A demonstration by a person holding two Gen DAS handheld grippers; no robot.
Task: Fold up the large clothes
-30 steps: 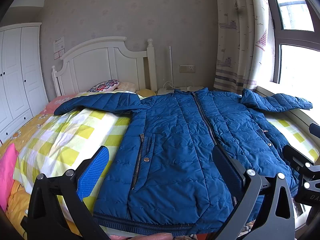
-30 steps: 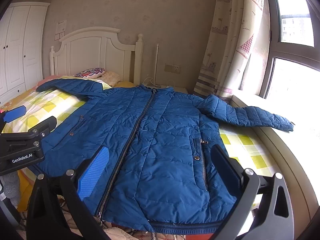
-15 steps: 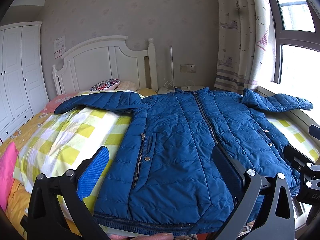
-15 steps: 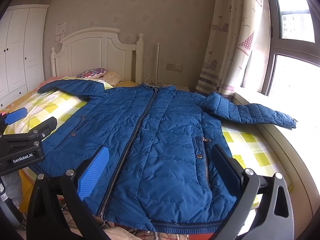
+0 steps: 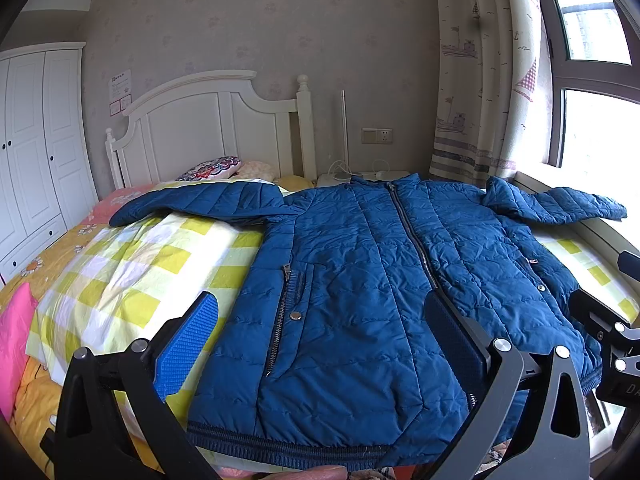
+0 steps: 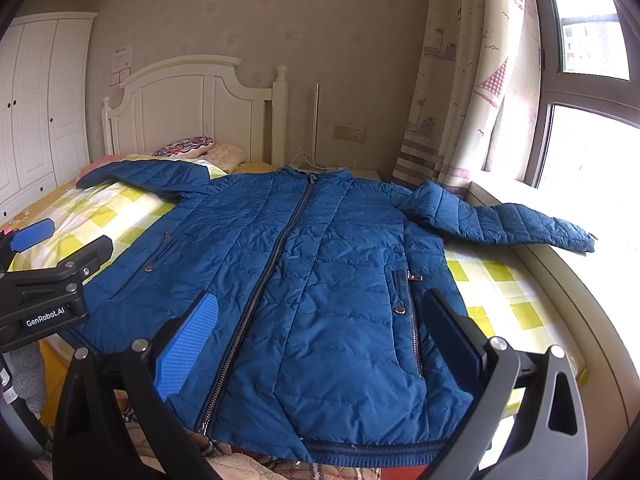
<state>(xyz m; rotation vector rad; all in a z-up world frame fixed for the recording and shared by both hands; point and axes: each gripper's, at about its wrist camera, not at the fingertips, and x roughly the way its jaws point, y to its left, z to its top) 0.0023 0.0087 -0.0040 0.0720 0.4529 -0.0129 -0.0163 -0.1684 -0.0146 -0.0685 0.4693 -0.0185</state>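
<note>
A white headboard [image 5: 200, 128] stands at 11 o'clock behind the checked bedspread [image 5: 132, 272], where the blue quilted jacket [image 5: 372, 288] lies flat, zipped, sleeves spread. The left gripper [image 5: 320, 344] and right gripper [image 6: 316, 340] hover wide open, empty, over its hem

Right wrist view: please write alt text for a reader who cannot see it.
A blue quilted jacket lies zipped and face up on a bed with a yellow checked cover, both sleeves spread out. The open right claw hovers above its hem.
</note>
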